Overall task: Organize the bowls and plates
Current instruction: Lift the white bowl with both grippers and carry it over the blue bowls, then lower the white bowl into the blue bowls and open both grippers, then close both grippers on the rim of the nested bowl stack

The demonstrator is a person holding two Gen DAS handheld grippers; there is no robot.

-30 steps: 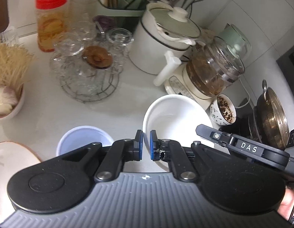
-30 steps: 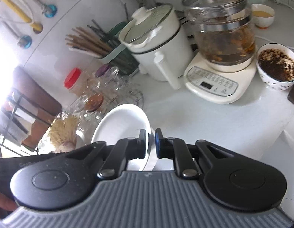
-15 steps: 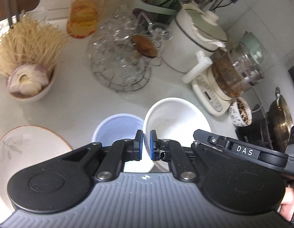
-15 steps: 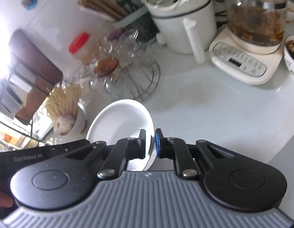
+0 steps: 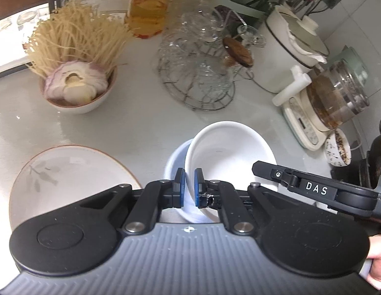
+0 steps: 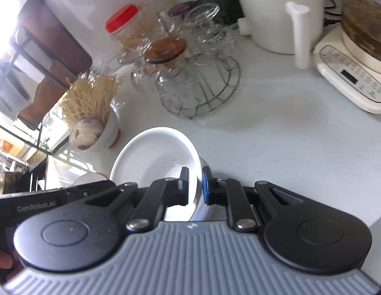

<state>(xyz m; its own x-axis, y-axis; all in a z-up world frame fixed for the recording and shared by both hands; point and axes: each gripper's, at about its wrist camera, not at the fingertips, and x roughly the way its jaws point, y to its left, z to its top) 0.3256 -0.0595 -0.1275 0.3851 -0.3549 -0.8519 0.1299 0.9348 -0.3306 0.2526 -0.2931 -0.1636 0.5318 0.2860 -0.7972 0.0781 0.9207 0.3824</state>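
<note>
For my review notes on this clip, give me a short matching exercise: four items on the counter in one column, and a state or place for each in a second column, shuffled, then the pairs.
Column one:
1. white bowl
2. pale blue bowl
3. leaf-pattern plate
4. jar with red lid

Column two:
A. flat on the counter, nothing on it
B. at the back by the glassware, holding yellowish contents
C. rim gripped on both sides by the two grippers' fingers
D. directly beneath the gripped bowl

Pairs: 1-C, 2-D, 3-A, 4-B
</note>
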